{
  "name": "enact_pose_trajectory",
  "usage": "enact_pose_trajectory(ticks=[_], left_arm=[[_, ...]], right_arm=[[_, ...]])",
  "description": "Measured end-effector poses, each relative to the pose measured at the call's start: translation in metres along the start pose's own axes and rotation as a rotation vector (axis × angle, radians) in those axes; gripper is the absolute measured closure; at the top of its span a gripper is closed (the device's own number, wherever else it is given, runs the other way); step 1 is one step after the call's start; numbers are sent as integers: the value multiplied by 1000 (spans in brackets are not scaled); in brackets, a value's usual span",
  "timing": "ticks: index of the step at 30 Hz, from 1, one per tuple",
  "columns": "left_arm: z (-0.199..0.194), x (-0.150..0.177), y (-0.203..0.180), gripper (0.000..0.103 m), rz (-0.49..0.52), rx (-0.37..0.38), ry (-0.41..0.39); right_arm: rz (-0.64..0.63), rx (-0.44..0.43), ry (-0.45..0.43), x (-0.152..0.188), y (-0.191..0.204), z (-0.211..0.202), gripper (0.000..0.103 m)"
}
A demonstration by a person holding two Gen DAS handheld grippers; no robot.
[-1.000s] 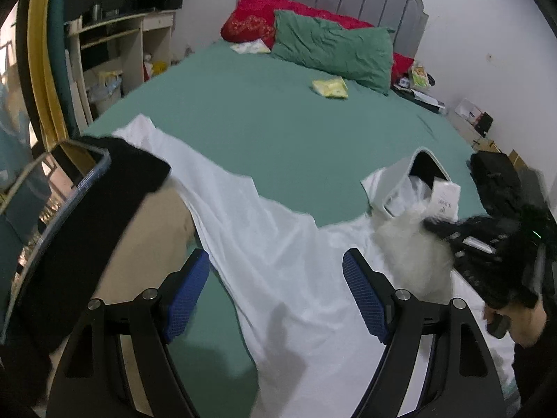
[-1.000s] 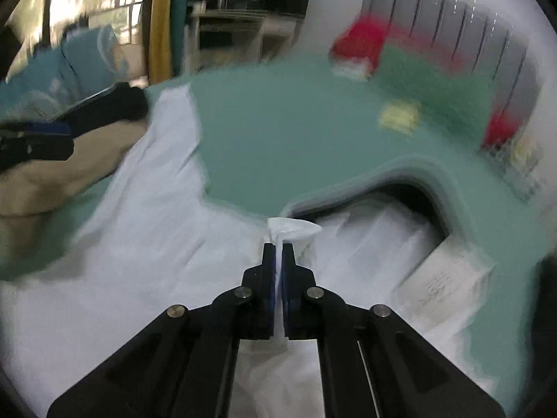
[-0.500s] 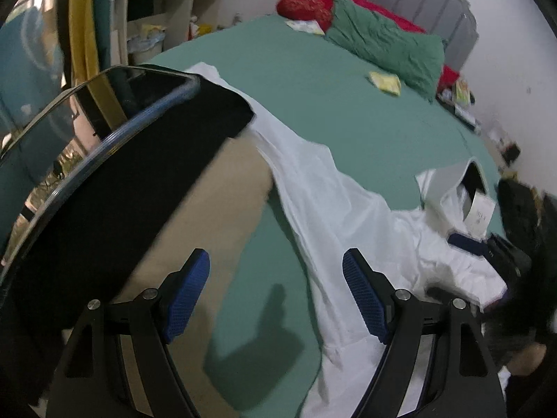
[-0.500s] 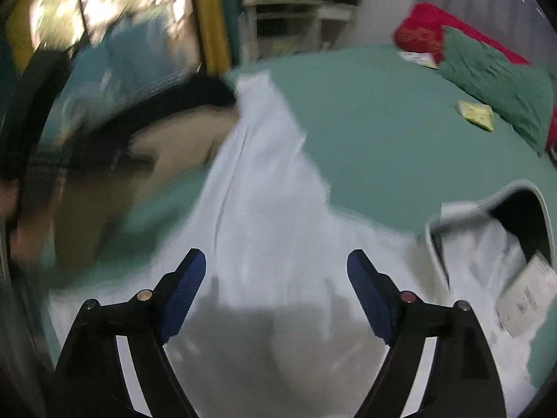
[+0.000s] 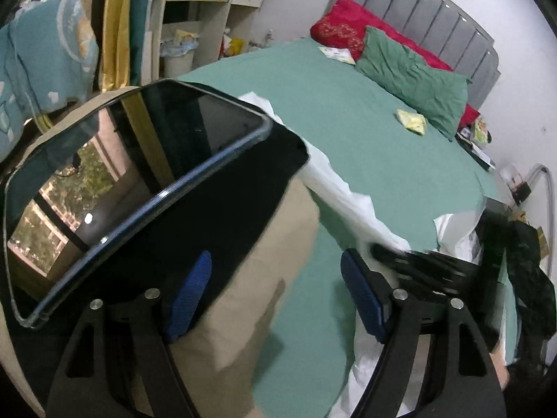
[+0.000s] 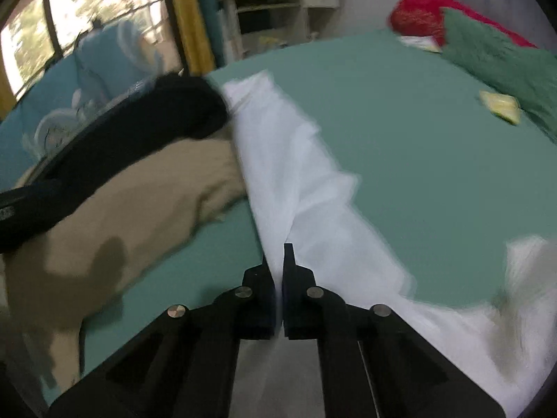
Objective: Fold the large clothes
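Across the green bed (image 6: 400,146) lies a white garment (image 6: 289,174), pinched by the right gripper (image 6: 280,254); left gripper (image 5: 275,278) gapes.

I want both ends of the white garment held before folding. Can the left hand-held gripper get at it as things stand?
Probably yes. The left hand-held gripper is open, and only bare green sheet separates it from the white garment; the beige cloth lies off to its left.

Count on the bed (image 5: 348,111): one white garment (image 6: 289,174), one tan cloth (image 6: 115,230), one red pillow (image 5: 344,28), one green pillow (image 5: 410,76), one yellow packet (image 5: 412,121). One phone (image 5: 132,181), left of frame. Two claws, left (image 5: 275,292) and right (image 6: 278,271).
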State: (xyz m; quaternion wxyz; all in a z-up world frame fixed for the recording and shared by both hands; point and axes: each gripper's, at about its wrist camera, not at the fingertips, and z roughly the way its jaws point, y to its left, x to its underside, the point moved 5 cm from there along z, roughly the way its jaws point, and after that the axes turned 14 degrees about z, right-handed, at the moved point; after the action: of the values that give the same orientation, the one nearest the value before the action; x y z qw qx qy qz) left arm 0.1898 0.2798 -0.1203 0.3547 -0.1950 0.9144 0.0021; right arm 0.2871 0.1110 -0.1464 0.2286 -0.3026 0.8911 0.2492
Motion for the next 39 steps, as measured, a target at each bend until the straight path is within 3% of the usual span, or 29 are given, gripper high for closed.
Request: enact_pose_trajectory(ticks=[3,6,8,10,11,12,13,17,21,22,23,24,26,29,33,37,39], left_arm=[[6,1,-15,23,4,56,-4],[24,3,-32,23,-34,135,15],[45,4,-45,23,-75,166,32],[63,3,-54,23,-112,166,68],[72,0,-60,23,-133,165,71],[77,-4,-66,23,-137,170,62],[85,-12,-74,23,-129,168,48],[112,-34,-88,23,-32,72,23],[152,-34,-90,27,57,4,130],[152,-34,-94,29,109,-19,103],[153,-34,-97,41,156,-36,96],[152,-32,-100,62,200,-82,100],[147,-31,-103,96,206,-41,97],[130,-36,-98,97,156,-33,62],[67,-60,-108,97,107,-7,-67],[-9,-85,-168,97,179,64,-198],[-48,-94,-219,96,257,97,-263]], right_arm=[[58,35,9,26,-32,-42,100],[80,73,80,72,-53,-67,99],[105,47,129,97,-59,-76,96],[125,58,144,115,-66,-87,74],[133,44,123,121,-67,-98,46],[138,19,98,125,-68,-110,26],[141,8,70,127,-69,-122,23],[133,30,19,134,-92,-160,23],[123,117,-37,142,-135,-184,23],[133,151,-51,145,-148,-187,23],[149,176,-61,145,-160,-189,23],[181,195,-71,145,-175,-192,23],[257,211,-100,142,-197,-199,23],[331,220,-137,133,-230,-215,23],[378,202,-177,128,-246,-238,23],[449,155,-215,127,-262,-257,23],[478,117,-228,129,-268,-269,23]])
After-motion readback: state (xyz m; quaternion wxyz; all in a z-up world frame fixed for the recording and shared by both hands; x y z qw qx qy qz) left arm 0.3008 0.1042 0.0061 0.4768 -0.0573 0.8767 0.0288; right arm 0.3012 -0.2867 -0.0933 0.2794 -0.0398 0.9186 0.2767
